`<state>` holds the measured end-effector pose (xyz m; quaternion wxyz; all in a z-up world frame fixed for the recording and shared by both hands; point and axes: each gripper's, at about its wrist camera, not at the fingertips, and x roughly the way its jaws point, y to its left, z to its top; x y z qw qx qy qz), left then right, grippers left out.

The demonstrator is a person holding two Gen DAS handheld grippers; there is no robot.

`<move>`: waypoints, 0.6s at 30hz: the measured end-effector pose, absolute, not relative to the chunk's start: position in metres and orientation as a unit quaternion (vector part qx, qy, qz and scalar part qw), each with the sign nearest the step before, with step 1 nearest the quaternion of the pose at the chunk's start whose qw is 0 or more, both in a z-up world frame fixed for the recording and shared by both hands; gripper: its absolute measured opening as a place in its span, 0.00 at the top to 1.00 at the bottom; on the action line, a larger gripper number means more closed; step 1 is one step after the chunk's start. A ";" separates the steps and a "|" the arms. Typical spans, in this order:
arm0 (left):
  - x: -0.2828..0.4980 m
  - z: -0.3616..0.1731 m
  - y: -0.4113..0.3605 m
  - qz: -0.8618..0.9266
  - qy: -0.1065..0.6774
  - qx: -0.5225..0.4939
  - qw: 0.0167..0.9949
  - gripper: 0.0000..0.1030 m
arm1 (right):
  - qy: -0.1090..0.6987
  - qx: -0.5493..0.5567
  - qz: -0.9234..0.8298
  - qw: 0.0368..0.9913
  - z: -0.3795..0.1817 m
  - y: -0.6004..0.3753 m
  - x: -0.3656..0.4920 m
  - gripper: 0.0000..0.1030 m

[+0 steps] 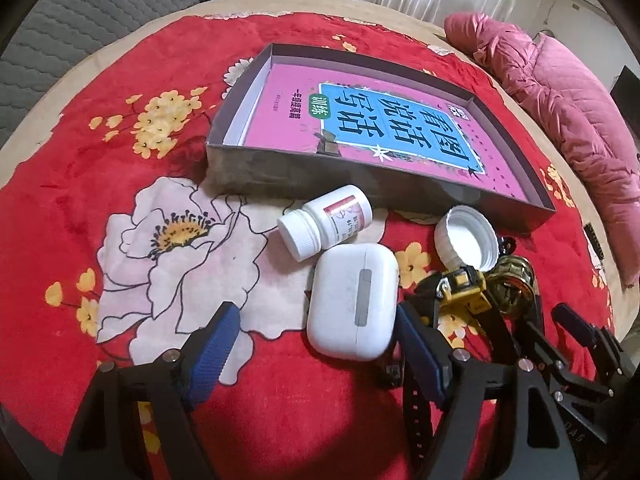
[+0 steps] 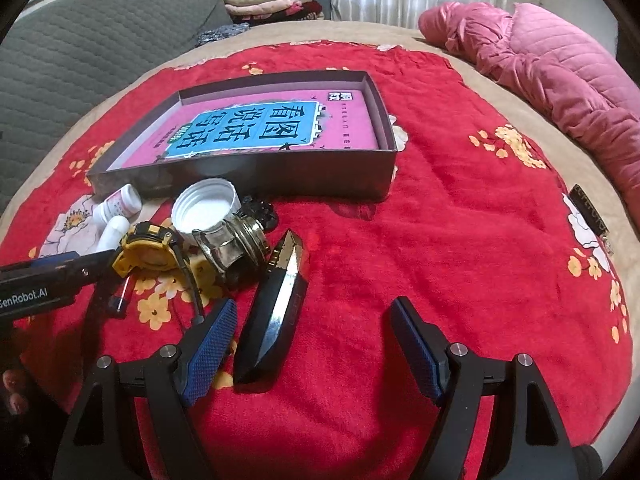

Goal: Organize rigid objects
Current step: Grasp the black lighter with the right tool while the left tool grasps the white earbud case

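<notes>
The pink book (image 1: pixel 360 120) lying flat inside the shallow dark box (image 1: pixel 256 168) carries large Chinese characters on a blue panel, 看图说话写话, with a small green tag reading 训练; the side of the left gripper's body, seen from the right wrist, is printed "GenRobot.AI". The box holds only that book, and the other things lie outside its near wall on a red blanket (image 2: pixel 460 240) patterned with white and yellow flowers. A small white pill bottle (image 1: pixel 325 221) with a red-and-white label, its print too small to read, lies on its side just in front of the box, touching a white earbud case (image 1: pixel 353 300). Beside them sit an upturned white lid (image 1: pixel 468 238), a yellow and black watch (image 2: pixel 148 249), a brassy glass bottle (image 2: pixel 236 246) on its side and a black and silver faceted bottle (image 2: pixel 276 308). The left gripper (image 1: pixel 316 344) is spread wide and empty, with the earbud case lying between its blue-padded fingers (image 1: pixel 212 348). The right gripper (image 2: pixel 310 344) is likewise spread and holds nothing, the faceted bottle lying just inside its left finger. The blanket covers a tan bed; a pink quilted jacket (image 2: pixel 560 68) lies along its far right edge, a grey quilted cover (image 2: pixel 88 48) at the left, folded clothes (image 2: pixel 264 2) and white curtains behind.
</notes>
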<state>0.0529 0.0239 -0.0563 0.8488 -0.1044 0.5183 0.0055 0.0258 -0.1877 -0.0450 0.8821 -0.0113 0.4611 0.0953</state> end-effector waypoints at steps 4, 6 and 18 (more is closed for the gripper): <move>0.055 -0.056 0.020 -0.005 0.513 -0.100 0.853 0.34 | 0.461 -0.017 0.096 0.882 -0.048 -0.185 0.028 0.22; 0.055 -0.056 0.017 -0.014 0.510 -0.100 0.854 0.42 | 0.460 -0.023 0.096 0.882 -0.049 -0.183 0.028 0.23; 0.067 -0.062 0.019 -0.042 0.514 -0.143 0.845 0.56 | 0.456 -0.035 0.124 0.881 -0.055 -0.177 0.031 0.52</move>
